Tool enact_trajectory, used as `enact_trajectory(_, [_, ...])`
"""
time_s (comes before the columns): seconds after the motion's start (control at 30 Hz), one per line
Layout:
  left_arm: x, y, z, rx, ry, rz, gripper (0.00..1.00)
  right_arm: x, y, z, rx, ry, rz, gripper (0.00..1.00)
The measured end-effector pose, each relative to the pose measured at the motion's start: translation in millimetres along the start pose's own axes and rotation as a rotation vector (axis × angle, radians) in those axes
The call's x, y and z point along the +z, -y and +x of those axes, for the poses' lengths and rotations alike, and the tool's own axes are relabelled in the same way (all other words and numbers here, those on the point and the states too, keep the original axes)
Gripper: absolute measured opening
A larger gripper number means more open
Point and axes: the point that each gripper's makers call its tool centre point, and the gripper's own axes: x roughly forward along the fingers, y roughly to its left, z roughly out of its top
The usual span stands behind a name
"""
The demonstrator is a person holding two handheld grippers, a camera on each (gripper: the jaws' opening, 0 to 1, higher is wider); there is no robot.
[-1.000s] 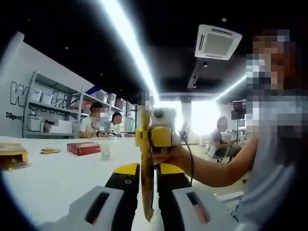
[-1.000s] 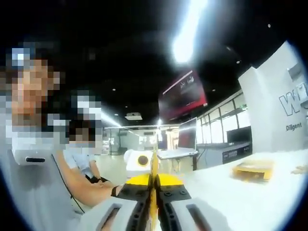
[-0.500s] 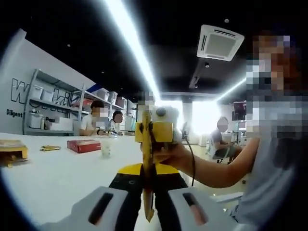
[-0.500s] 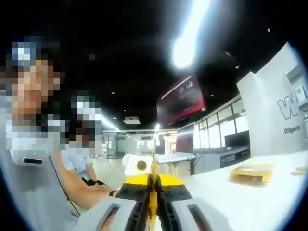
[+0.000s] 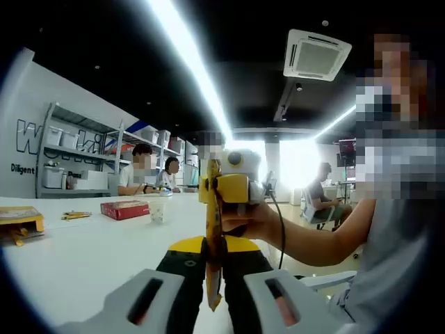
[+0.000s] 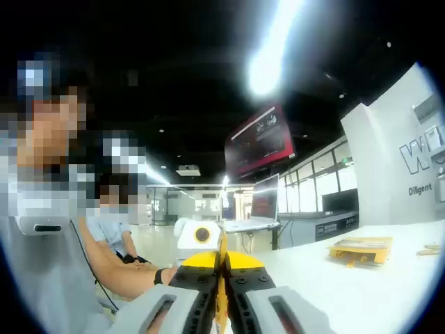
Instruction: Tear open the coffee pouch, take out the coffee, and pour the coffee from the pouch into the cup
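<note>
A thin yellow coffee pouch (image 5: 212, 278) hangs edge-on above the white table (image 5: 83, 257). My left gripper (image 5: 213, 245) is shut on its lower part. My right gripper (image 5: 226, 188) faces it from beyond, held by a hand (image 5: 247, 223), and clamps the pouch's top. In the right gripper view, my right gripper (image 6: 222, 260) is shut on the pouch's edge (image 6: 222, 292), with the left gripper (image 6: 200, 235) just behind it. A small clear cup (image 5: 157, 211) stands far back on the table.
A red box (image 5: 125, 209) sits beside the cup. An open yellow box (image 5: 19, 221) with sachets lies at the table's left, also seen as the yellow box (image 6: 361, 250) in the right gripper view. Seated people and shelves (image 5: 76, 160) stand behind the table.
Both grippers keep their hold on the pouch. The views have drifted slightly; the pouch and the facing gripper sit about where they were.
</note>
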Motion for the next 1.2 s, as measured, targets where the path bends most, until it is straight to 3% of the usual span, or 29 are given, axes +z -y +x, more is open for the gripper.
enact_trajectory(0.17, [0.7,2.7,-0.6,-0.010,-0.004,-0.020,0.07,6.5,-3.3,-0.2,0.017,0.041,-0.006,0.17])
enact_trajectory(0.23, [-3.5,1.7,0.2,-0.011,-0.019,-0.003,0.07,6.1,-2.1,0.5,0.009,0.026,-0.022,0.15])
enact_trajectory(0.27, [-4.5,1.6,0.3,-0.013,-0.021,0.008,0.07,6.1,-1.2,0.4,0.003,0.018,-0.021,0.08])
enact_trajectory(0.43, [-3.0,-1.9,1.9,-0.009,-0.014,0.018,0.11,7.0,-3.5,-1.7,0.004,0.011,-0.011,0.04])
enact_trajectory(0.57, [7.0,5.2,4.0,-0.076,0.053,-0.041,0.19,13.5,-4.2,-6.0,0.004,0.035,-0.011,0.03])
enact_trajectory(0.73, [7.5,-1.3,2.7,-0.034,0.021,-0.006,0.16,10.4,-4.2,-6.9,0.003,0.019,-0.013,0.03])
enact_trajectory(0.77, [1.4,-5.4,2.4,-0.013,-0.022,0.019,0.13,9.1,-5.2,-5.9,0.007,0.015,-0.013,0.03])
enact_trajectory(0.8, [0.4,-5.4,2.9,-0.013,-0.028,0.020,0.12,8.6,-5.5,-5.3,0.008,0.013,-0.013,0.03])
enact_trajectory(0.97, [2.9,-9.8,1.8,0.016,-0.020,0.032,0.08,8.1,-6.2,-2.7,0.011,0.030,-0.018,0.07])
enact_trajectory(1.07, [4.3,-10.4,0.9,0.029,-0.014,0.035,0.07,12.2,-5.0,-2.0,0.006,0.057,-0.033,0.16])
enact_trajectory(1.2, [4.1,-12.8,-1.1,0.042,-0.013,0.028,0.07,11.8,-5.0,-1.7,0.006,0.045,-0.034,0.07])
